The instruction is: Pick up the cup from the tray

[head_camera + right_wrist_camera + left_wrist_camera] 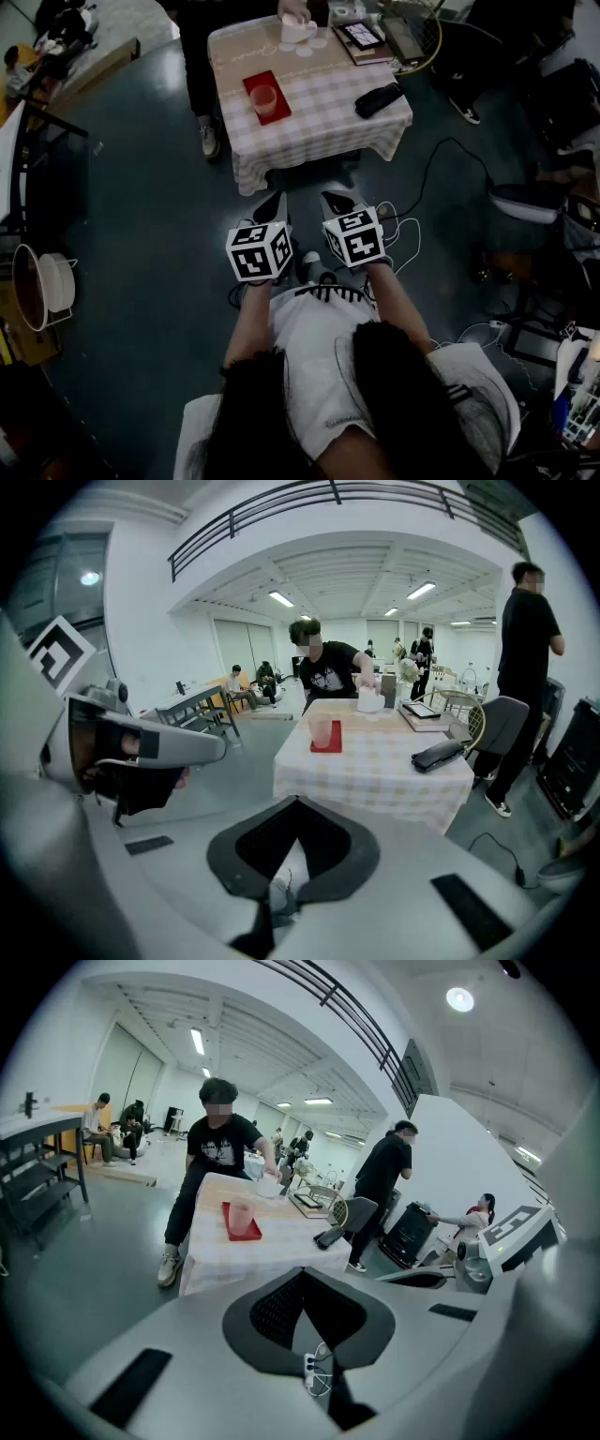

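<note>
Fingers of the left gripper [270, 208] and the right gripper [338, 202] are pressed together, gripping nothing. Pale pink and translucent, the cup [265, 99] stands upright on a red tray [255, 82] on the checked table [328, 112], well ahead of both grippers and apart from them.

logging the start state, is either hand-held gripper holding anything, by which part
Nothing is held. The left hand-held gripper and right hand-held gripper are shut and empty; the cup stands untouched on the tray.

1 cup [265, 99], 1 tray [254, 83], 2 tongs [271, 204] [338, 201]
</note>
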{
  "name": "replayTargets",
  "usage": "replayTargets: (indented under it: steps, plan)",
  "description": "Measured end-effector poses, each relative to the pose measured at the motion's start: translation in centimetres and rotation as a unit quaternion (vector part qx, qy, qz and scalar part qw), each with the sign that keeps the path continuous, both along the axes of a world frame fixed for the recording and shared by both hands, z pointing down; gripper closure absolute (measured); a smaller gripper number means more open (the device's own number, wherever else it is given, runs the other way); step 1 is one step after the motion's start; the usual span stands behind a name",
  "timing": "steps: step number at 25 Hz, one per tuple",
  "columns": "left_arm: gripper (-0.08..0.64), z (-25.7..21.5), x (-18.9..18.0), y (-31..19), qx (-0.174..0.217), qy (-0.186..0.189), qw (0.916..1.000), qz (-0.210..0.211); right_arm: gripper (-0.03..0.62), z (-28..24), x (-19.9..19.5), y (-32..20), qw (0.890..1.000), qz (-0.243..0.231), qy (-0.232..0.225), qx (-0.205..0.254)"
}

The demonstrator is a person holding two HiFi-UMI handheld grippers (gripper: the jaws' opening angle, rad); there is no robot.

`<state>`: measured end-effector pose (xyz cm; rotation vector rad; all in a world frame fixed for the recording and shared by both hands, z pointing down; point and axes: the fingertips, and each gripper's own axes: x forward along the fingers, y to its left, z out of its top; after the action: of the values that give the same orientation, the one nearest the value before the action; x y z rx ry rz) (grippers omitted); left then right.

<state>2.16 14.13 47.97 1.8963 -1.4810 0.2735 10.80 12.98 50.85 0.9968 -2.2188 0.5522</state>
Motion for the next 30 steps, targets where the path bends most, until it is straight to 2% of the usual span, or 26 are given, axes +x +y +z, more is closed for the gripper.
replayTargets:
  steps: [11,18,22,25,30]
  plan:
    - [0.555,0.1,0.5,0.2,-0.003,-0.002,1.0,0.001,0.584,0.7,0.2,0.5,1.0,-0.001,0.007,-0.018]
    - [0.555,0.7,0.4,0.4,-0.012,-0.002,0.9999,-0.009,0.583,0.7,0.9,-0.1,0.999,0.019,-0.02,-0.029]
    - [0.555,0.9,0.5,0.4,-0.014,-0.002,0.9998,-0.016,0.571,0.2,0.3,-0.3,0.999,-0.003,-0.042,-0.022]
    - [0.557,1.0,0.7,0.5,-0.015,-0.004,0.9997,-0.02,0.512,-0.1,-0.1,-0.3,0.998,-0.021,-0.052,-0.022]
    - [0.557,1.4,0.5,0.4,-0.021,-0.005,0.9994,-0.028,0.349,-0.4,-0.4,-0.7,0.997,-0.042,-0.058,-0.011]
